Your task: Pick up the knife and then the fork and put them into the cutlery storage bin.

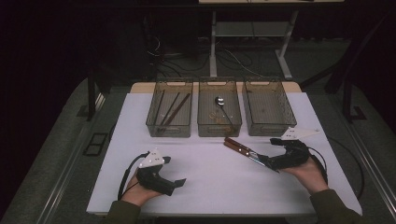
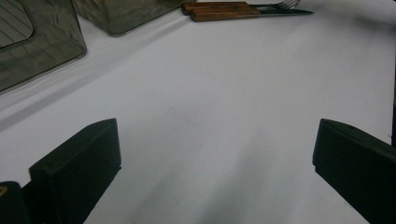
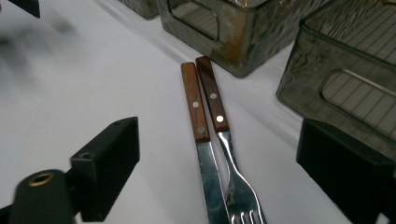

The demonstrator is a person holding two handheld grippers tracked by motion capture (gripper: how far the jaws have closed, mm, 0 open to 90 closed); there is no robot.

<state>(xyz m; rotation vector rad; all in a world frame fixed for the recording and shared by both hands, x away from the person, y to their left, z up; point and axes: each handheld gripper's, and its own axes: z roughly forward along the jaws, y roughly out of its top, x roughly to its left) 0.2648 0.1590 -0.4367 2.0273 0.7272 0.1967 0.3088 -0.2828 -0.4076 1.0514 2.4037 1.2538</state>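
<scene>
A knife (image 3: 193, 103) and a fork (image 3: 211, 95), both with brown wooden handles, lie side by side on the white table (image 1: 210, 182), in front of the middle bin (image 1: 218, 129). My right gripper (image 1: 267, 161) sits low at their metal ends. In the right gripper view its jaws (image 3: 219, 158) stand wide open on either side of the pair, touching neither. My left gripper (image 1: 180, 182) rests near the front left, open, with bare table between its jaws (image 2: 215, 149). The knife and fork (image 2: 224, 10) lie far ahead of it.
Three clear grey bins stand in a row at the back. The left bin (image 1: 169, 133) holds chopsticks (image 1: 175, 107), the middle one a spoon (image 1: 220, 103), and the right bin (image 1: 270, 129) looks empty. Cables trail from both grippers. Dark floor surrounds the table.
</scene>
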